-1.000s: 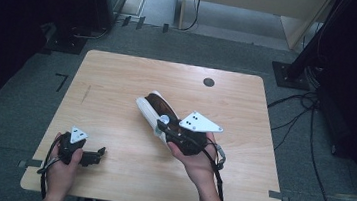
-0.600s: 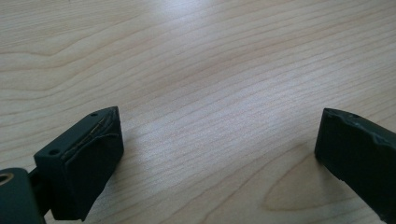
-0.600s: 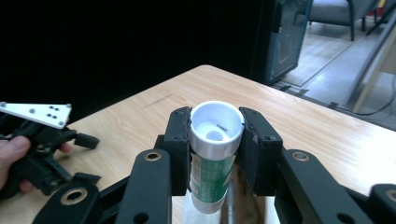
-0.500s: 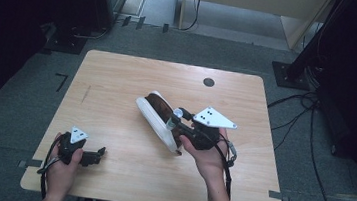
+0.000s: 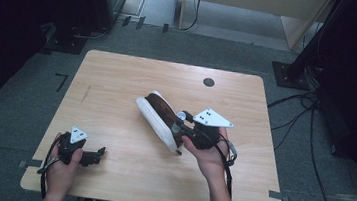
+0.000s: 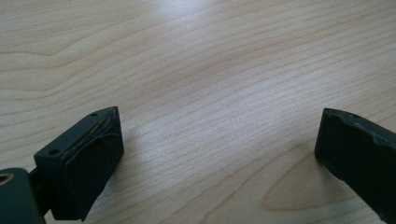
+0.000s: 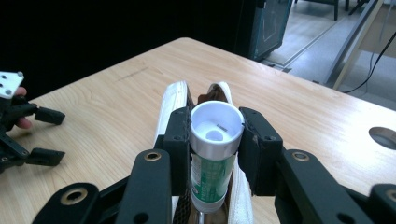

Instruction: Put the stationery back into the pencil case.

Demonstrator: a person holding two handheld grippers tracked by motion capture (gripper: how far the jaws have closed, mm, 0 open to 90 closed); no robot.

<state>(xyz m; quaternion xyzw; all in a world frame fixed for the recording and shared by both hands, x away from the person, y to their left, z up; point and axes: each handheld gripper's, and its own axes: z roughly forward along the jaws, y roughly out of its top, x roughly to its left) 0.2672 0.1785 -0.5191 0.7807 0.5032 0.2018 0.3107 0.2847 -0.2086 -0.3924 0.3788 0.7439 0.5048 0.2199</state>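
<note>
Mid-table, right gripper (image 7: 215,154) pinching tube (image 7: 212,168) over shoe (image 5: 157,116) — left gripper (image 6: 210,154) spread.

Worktop (image 5: 118,79): carries the shoe, mid-right.
Shoe (image 5: 157,116): lies on its side, just before the right gripper (image 5: 180,125).
Tube (image 7: 215,154): between the right gripper's jaws, above the shoe's opening.
Left gripper (image 5: 98,155): near the worktop's front-left corner, well apart from the shoe.
Round hole (image 5: 208,82): behind the shoe, toward the far edge.

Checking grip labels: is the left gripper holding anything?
No. In the left gripper view the left gripper stands open, with bare table between its jaws.
</note>
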